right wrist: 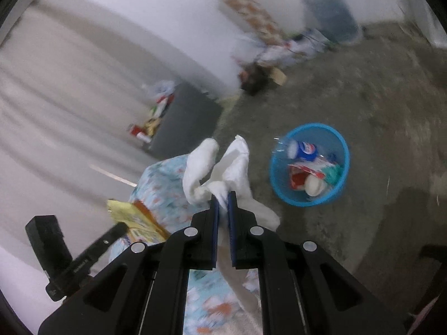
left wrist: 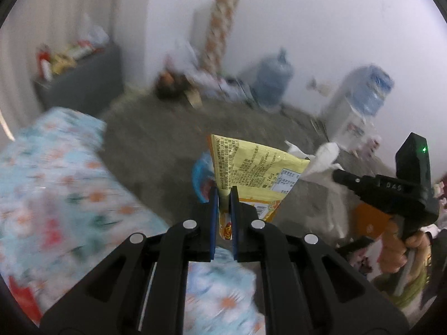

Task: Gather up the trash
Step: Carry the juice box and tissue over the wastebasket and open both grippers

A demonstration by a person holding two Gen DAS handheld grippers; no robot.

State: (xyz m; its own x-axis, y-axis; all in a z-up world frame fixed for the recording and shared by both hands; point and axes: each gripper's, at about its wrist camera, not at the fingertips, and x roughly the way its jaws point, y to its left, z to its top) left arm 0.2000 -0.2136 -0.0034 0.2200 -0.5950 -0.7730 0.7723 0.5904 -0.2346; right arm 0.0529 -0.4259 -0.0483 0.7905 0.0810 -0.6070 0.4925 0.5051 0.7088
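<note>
Currently, carry stage: both pieces of trash are picked up and in the air, neither yet binned

- Left tool point(left wrist: 224, 192): jaws clamped on a yellow snack wrapper point(left wrist: 252, 167), which stands up out of the pads, printed back facing the camera. A bit of blue plastic shows behind it; what it is cannot be told
- Right tool point(right wrist: 223, 195): jaws clamped on a crumpled white tissue point(right wrist: 223, 167), two lobes standing above the pads and a tail hanging to the right. The left wrist view shows this tool from the side, held by a hand point(left wrist: 413, 247)
- Blue mesh bin point(right wrist: 308, 192): on the grey floor point(right wrist: 363, 97), right of the tissue and lower, already holding a bottle, a red-and-white packet and a pale round thing
- Floral bedding point(left wrist: 56, 173): just under and beside both tools
- Background, blurred: grey cabinet point(right wrist: 187, 117) with clutter on top, water jug point(right wrist: 329, 11), litter along the wall

Next move, as a judgement: bring each tool over the bin's mouth, well inside the rim, then part the jaws. The tissue is light and may cling to a pad, and the wrapper may drift as it falls, so a low release suits both
</note>
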